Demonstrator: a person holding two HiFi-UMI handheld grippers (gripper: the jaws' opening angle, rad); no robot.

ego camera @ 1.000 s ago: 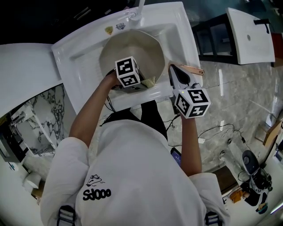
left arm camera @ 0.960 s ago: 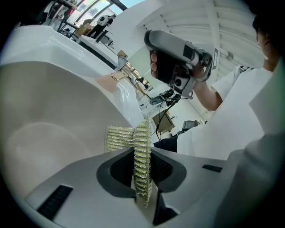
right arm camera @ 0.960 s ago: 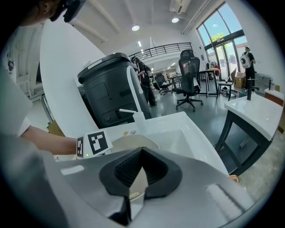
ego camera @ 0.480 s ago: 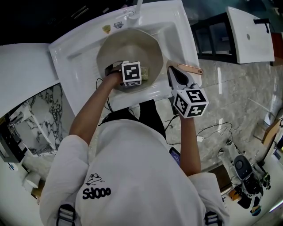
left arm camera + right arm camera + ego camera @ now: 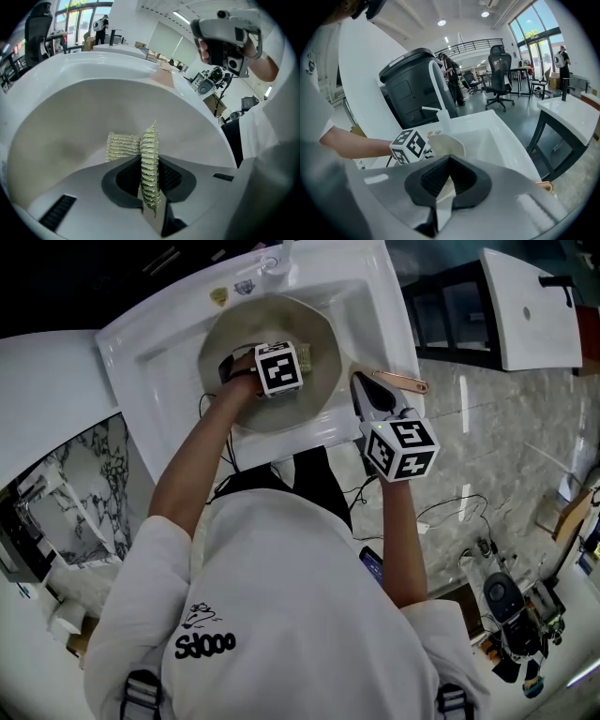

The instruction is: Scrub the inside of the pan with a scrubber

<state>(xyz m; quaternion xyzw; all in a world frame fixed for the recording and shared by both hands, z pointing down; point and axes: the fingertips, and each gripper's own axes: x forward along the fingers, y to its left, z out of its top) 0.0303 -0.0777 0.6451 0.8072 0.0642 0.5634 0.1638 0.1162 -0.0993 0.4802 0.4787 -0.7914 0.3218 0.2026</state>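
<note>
A beige pan [image 5: 258, 322] sits in the white sink [image 5: 375, 296], its copper handle [image 5: 405, 383] sticking out to the right. My left gripper [image 5: 295, 360] is inside the pan, shut on a folded greenish-gold scrubber [image 5: 149, 168] whose free end presses on the pan's inner wall [image 5: 70, 126]. In the left gripper view, my left gripper [image 5: 150, 185] has the scrubber clamped edge-on between its jaws. My right gripper [image 5: 364, 388] is at the pan's right edge near the handle. The right gripper view shows my right gripper [image 5: 446, 180] shut on the pan's cream rim [image 5: 447, 143].
A faucet [image 5: 274, 261] stands at the sink's far side, seen too as the faucet [image 5: 437, 89] in the right gripper view. A white counter [image 5: 47, 390] lies left. A dark stand with a white basin [image 5: 530, 310] is at right. Cables and gear lie on the floor [image 5: 487, 512].
My left gripper has moved with the scrubber from the pan's near rim deeper into the pan. The right gripper has stayed at the rim.
</note>
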